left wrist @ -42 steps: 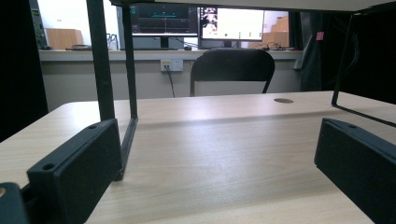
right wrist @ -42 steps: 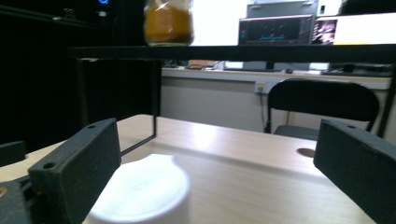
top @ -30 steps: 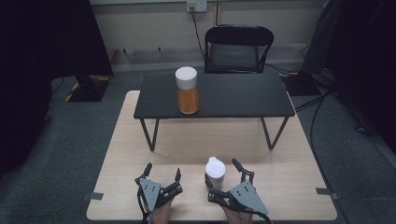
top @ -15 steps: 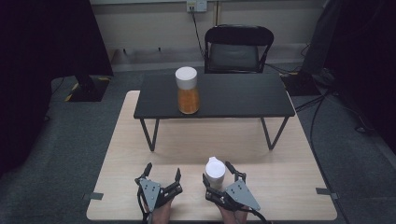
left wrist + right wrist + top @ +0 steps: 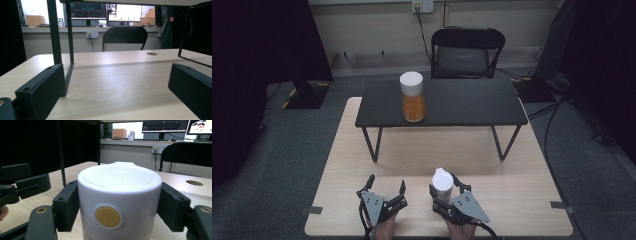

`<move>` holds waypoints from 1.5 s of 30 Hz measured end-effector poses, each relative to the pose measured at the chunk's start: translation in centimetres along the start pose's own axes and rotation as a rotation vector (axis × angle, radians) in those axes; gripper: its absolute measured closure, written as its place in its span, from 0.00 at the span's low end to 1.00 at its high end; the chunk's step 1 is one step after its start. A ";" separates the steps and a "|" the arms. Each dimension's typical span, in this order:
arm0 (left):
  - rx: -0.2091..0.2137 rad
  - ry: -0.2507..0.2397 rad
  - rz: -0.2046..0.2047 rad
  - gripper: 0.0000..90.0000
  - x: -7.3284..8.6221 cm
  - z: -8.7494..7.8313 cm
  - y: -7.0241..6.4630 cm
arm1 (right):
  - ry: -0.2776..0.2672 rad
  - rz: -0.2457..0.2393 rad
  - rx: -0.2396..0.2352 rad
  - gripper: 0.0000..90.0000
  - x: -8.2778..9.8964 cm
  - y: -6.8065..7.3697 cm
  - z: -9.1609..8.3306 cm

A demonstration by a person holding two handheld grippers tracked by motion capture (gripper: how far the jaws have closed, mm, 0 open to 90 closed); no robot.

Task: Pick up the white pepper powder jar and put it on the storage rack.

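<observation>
Holding the white cup (image 5: 441, 182) tight, your right gripper (image 5: 446, 191) sits near the front edge of the counter (image 5: 532, 170), a bit right of the middle. Its fingers (image 5: 67, 205) have just been closing, and now they press on both sides of the cup. From the right gripper view, the cup stands upright on the counter, with a flat white lid and a round yellow dot (image 5: 107, 216) on its side.

Your left gripper (image 5: 384, 192) rests just beside the right one, also near the front edge. Its fingers (image 5: 42, 86) are spread wide apart with nothing between them, just bare wood.

Farther back, a small black table (image 5: 462, 102) stands on the counter. On it, near its left end, is a tall jar (image 5: 412, 97) with a white lid and orange stuff inside. It is well apart from the white cup. A black chair (image 5: 468, 52) stands past the far edge.
</observation>
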State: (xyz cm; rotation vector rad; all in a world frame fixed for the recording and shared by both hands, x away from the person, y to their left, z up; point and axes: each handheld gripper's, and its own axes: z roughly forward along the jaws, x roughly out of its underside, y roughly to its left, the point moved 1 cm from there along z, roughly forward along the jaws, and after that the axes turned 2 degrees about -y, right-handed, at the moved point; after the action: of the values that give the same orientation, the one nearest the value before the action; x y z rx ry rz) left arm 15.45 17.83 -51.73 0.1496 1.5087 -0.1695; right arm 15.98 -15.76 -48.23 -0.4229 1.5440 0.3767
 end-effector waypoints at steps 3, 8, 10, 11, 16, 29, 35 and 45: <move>0.000 0.000 0.000 0.01 0.0 0.0 0.0 | 0.004 0.007 -0.007 0.33 0.0 -0.2 0.0; 0.000 0.000 0.000 0.01 0.0 0.0 0.0 | 0.005 0.006 -0.012 0.33 -0.1 -0.3 0.0; 0.000 0.000 0.000 0.01 0.0 0.0 0.0 | 0.006 0.002 -0.013 0.33 -0.1 -0.3 0.0; 0.000 0.000 0.000 0.01 0.0 0.0 0.0 | 0.009 0.001 -0.014 0.33 -0.2 -0.4 0.0; 0.000 0.000 0.000 0.01 0.0 0.0 0.0 | 0.010 0.000 -0.010 0.33 -0.3 -0.2 0.0; 0.000 0.000 0.000 0.01 0.0 0.0 0.0 | 0.022 -0.003 -0.006 0.33 -0.6 0.0 -0.1; 0.000 0.000 0.000 0.01 0.0 0.0 0.0 | 0.024 -0.002 -0.011 0.33 -0.9 -0.1 -0.2; 0.000 -0.001 -0.001 0.00 0.0 0.0 0.0 | 0.030 0.002 -0.014 0.34 -1.7 -0.4 -0.5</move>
State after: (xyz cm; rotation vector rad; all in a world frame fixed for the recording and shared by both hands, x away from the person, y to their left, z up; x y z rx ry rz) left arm 15.45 17.82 -51.73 0.1490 1.5082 -0.1698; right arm 15.78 -16.29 -46.55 -0.4392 1.5715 0.3849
